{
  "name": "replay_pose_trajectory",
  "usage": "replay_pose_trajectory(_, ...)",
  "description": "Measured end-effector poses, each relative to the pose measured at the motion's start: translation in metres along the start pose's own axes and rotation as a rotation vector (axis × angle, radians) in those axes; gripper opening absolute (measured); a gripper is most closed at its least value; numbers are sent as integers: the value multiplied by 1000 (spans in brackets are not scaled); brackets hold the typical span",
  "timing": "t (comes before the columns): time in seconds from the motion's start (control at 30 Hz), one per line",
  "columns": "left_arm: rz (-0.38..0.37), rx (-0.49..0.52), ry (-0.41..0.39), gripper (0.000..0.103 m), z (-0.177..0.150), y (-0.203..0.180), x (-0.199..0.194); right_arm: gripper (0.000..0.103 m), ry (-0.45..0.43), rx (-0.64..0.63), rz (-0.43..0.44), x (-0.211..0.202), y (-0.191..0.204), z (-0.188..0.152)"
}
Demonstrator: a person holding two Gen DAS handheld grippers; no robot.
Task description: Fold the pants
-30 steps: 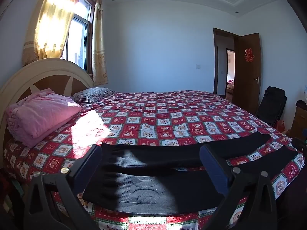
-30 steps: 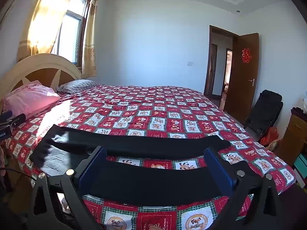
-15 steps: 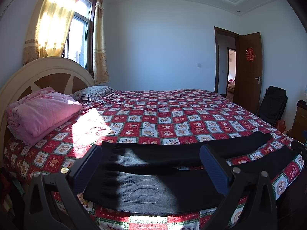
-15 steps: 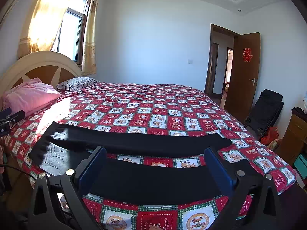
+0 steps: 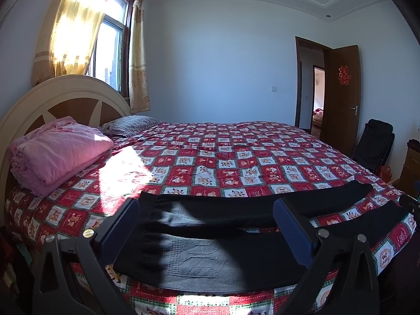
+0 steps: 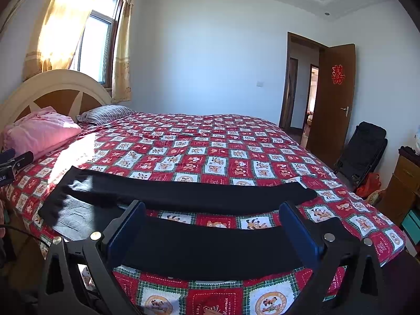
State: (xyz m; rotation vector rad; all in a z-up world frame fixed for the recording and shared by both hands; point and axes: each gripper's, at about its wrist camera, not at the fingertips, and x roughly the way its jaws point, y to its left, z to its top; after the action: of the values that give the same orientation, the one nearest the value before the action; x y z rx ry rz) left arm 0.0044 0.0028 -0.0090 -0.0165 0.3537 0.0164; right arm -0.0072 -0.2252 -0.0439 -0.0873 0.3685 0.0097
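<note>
Black pants [image 5: 210, 252] lie flat along the near edge of the bed, waistband to the left, both legs spread apart to the right; they also show in the right wrist view [image 6: 210, 249]. My left gripper [image 5: 207, 225] is open and empty, held above the waist end. My right gripper [image 6: 212, 225] is open and empty, held above the near leg. Neither touches the cloth.
The bed has a red checked cover [image 5: 236, 157]. A folded pink blanket [image 5: 55, 152] and a striped pillow [image 5: 128, 127] lie by the headboard. A black chair [image 6: 362, 152] and a wooden cabinet [image 6: 404, 183] stand right of the bed. The door [image 6: 333, 99] is open.
Both grippers have drifted slightly, so the views shift a little. The pants have not moved and both grippers stay open.
</note>
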Motion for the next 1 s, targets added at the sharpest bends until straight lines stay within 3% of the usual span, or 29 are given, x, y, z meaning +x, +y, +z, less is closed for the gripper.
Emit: replay_pose_trajectory(1.0, 0, -5, 5, 103, -1, 1, 0, 102, 11, -7, 7, 2, 1, -2)
